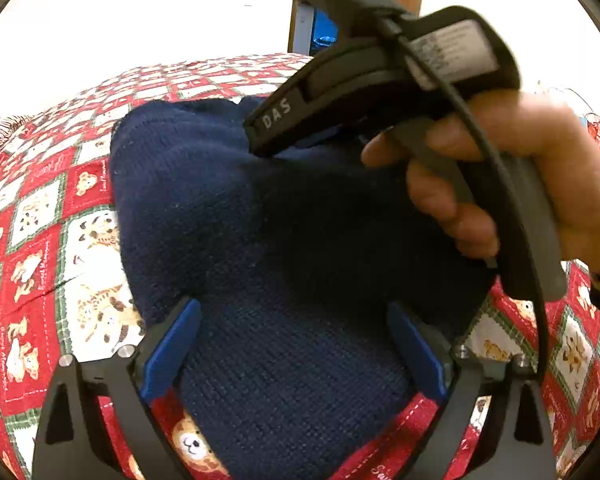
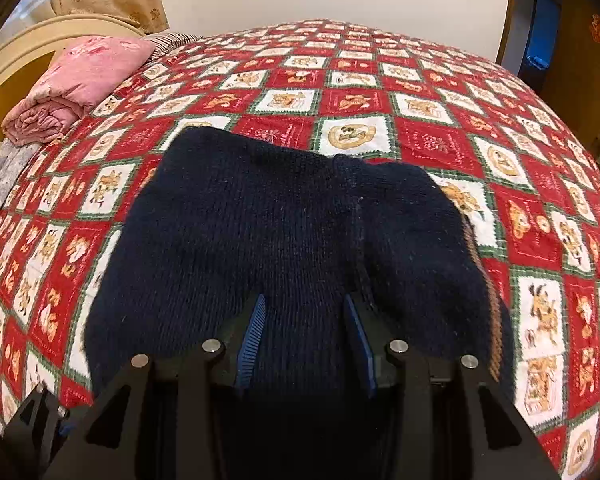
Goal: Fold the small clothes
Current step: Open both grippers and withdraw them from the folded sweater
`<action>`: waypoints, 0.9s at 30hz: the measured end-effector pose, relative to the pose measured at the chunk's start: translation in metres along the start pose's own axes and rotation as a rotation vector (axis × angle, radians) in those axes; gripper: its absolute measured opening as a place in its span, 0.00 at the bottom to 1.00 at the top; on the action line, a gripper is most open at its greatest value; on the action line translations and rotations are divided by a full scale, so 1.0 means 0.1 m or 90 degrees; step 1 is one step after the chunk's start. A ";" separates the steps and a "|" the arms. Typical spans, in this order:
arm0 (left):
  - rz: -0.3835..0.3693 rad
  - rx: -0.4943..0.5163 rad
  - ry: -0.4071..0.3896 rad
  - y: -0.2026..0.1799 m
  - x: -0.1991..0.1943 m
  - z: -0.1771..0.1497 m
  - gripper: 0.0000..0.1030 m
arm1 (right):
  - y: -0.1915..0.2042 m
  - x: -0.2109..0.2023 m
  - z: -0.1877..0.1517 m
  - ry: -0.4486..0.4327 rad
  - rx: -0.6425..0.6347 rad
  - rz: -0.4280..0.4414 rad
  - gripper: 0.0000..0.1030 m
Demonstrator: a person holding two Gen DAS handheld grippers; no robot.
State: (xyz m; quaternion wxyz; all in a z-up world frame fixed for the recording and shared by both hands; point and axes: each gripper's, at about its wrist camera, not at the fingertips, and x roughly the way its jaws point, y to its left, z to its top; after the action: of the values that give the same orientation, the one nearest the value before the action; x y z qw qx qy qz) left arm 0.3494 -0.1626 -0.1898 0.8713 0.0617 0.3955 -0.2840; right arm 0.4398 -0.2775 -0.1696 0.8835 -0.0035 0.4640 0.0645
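Garment: a navy knitted sweater lies on the bed, on the red-and-white quilt, near the edge closest to both cameras.
Progress: it looks partly folded. One panel is laid over the body, with a ridge running down the right wrist view. The bundle is still uneven, so more folding and some squaring up seem left.
Left gripper: jaws spread wide, knit lying between the blue pads without being pinched; nothing held.
Right gripper: jaws part open over the sweater, fabric between the pads, no visible clamp on it.
Right hand: wrapped around the black handle of its tool, above the sweater's far side.
Knit: thick, ribbed rows, matte, soft and slumping; an orange-brown stripe edges its right side.
Quilt: printed cotton, diamond patches with cartoon bears, stitched seams.
Elsewhere: a folded pink blanket sits well apart at the headboard.
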 end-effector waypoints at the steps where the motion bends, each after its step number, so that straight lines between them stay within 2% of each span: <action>1: 0.000 0.000 0.000 -0.01 -0.01 0.00 0.95 | -0.03 -0.06 -0.04 -0.009 0.013 0.007 0.41; 6: 0.005 0.003 0.001 -0.02 0.00 -0.01 0.96 | -0.17 -0.35 -0.37 -0.031 0.022 0.004 0.41; 11: 0.014 0.011 0.004 -0.02 0.04 0.00 0.96 | -0.30 -0.46 -0.64 -0.048 0.016 -0.011 0.41; 14: 0.025 -0.003 0.005 -0.02 -0.05 0.02 0.96 | -0.40 -0.52 -0.74 -0.051 0.027 -0.005 0.42; 16: 0.029 -0.017 -0.014 0.06 -0.15 0.07 0.96 | -0.45 -0.56 -0.81 -0.054 0.027 0.001 0.42; 19: 0.055 -0.028 -0.065 0.18 -0.36 0.20 0.97 | -0.45 -0.60 -0.91 -0.056 0.013 0.002 0.42; 22: 0.110 -0.031 -0.089 0.36 -0.36 0.43 1.00 | -0.46 -0.57 -0.99 -0.042 0.013 0.003 0.42; 25: 0.157 -0.037 -0.065 0.52 -0.15 0.64 1.00 | -0.47 -0.57 -1.06 -0.037 0.023 0.005 0.42; 27: 0.177 -0.040 -0.019 0.63 0.09 0.71 1.00 | -0.46 -0.57 -1.12 -0.037 0.025 0.000 0.42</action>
State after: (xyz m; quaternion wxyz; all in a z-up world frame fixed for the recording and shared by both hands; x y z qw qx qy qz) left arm 0.4351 -0.1383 -0.1553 0.9097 0.0845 0.3784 -0.1488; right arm 0.3214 -0.3368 -0.1885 0.8964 0.0154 0.4395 0.0554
